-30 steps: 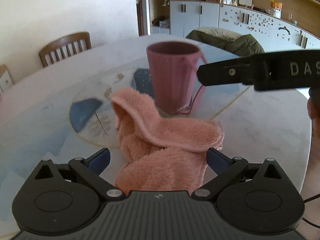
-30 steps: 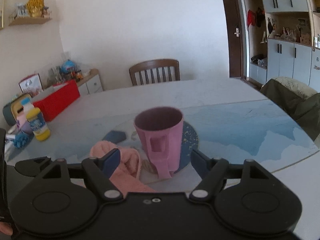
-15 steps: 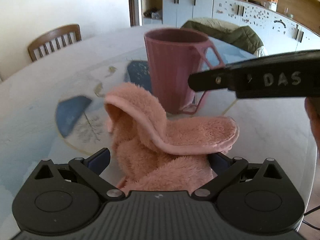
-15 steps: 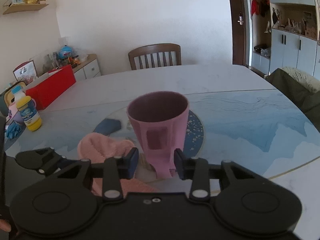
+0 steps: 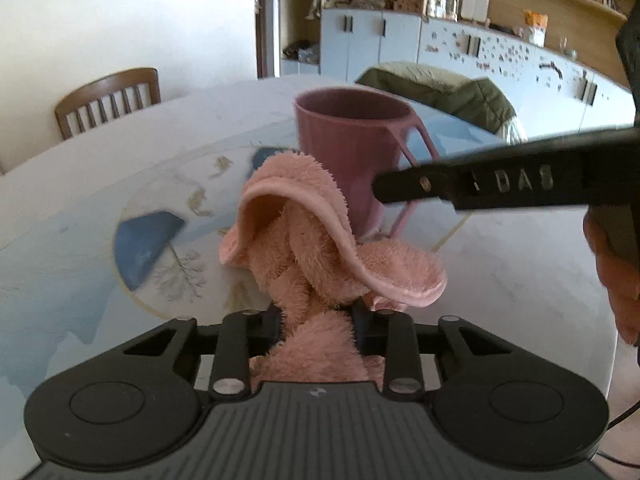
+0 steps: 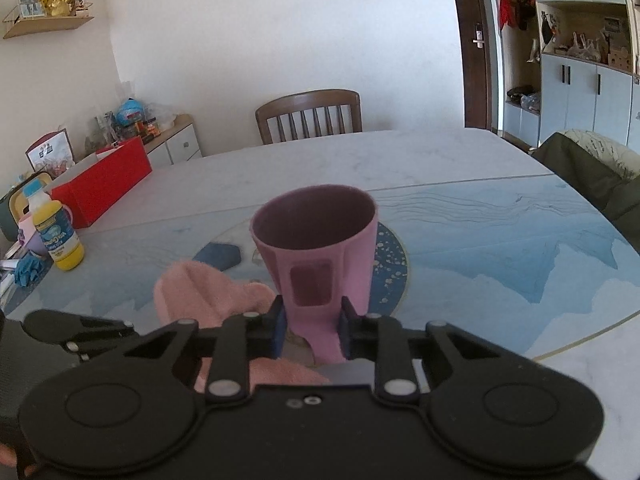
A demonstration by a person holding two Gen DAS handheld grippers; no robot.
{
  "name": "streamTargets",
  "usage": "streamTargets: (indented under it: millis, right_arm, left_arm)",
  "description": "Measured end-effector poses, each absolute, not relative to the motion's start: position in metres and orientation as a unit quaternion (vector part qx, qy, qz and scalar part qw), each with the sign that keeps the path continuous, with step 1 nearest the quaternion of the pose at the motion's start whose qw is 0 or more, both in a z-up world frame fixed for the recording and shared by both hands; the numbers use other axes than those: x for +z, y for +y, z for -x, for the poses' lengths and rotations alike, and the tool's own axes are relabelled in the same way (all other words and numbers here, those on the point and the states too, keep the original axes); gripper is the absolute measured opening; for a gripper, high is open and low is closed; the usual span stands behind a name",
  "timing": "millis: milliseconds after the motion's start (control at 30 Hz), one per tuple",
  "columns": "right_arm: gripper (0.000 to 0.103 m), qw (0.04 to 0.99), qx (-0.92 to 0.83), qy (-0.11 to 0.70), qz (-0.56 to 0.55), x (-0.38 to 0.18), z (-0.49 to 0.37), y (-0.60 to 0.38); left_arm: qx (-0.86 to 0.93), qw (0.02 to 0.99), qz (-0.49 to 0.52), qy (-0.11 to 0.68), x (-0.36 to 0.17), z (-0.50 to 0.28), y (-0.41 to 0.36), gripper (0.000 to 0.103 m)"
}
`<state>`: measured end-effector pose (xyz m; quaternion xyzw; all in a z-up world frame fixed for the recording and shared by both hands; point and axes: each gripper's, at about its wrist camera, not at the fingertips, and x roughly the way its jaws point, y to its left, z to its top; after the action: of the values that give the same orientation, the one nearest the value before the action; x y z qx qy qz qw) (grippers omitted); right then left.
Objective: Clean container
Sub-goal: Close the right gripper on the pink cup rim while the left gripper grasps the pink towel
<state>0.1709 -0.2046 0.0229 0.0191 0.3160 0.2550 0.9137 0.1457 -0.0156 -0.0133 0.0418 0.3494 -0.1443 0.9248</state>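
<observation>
A pink mug (image 5: 352,148) stands upright on the patterned table, its handle towards the right gripper. In the right wrist view the mug (image 6: 316,248) fills the middle, and my right gripper (image 6: 312,330) is shut on its handle. A fluffy pink cloth (image 5: 316,248) is bunched just in front of the mug, with my left gripper (image 5: 318,326) shut on its near end. The cloth (image 6: 208,300) also shows left of the mug. The right gripper's black finger (image 5: 500,186) crosses the left wrist view towards the mug handle.
A yellow bottle (image 6: 58,236), a red box (image 6: 104,182) and blue gloves (image 6: 28,268) sit at the table's left edge. Wooden chair (image 6: 310,114) stands at the far side. An olive jacket (image 5: 436,90) lies beyond the mug. A hand (image 5: 612,272) shows at right.
Both grippers have closed: the left on the pink cloth, bunching it up, the right on the mug handle. Both views have moved nearer the mug.
</observation>
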Motion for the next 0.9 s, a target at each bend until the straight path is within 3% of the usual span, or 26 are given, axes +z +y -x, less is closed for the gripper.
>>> streamTargets:
  millis: [400, 900]
  right_arm:
    - [0.024, 0.896, 0.304, 0.322, -0.016, 0.033, -0.148, -0.223]
    - [0.024, 0.896, 0.311, 0.319, -0.003, 0.027, -0.131, -0.227]
  left_arm:
    - [-0.189, 0.938, 0.013, 0.291, 0.037, -0.132, -0.003, 0.027]
    - [-0.154, 0.917, 0.002, 0.367, -0.024, -0.168, -0.005, 0.027]
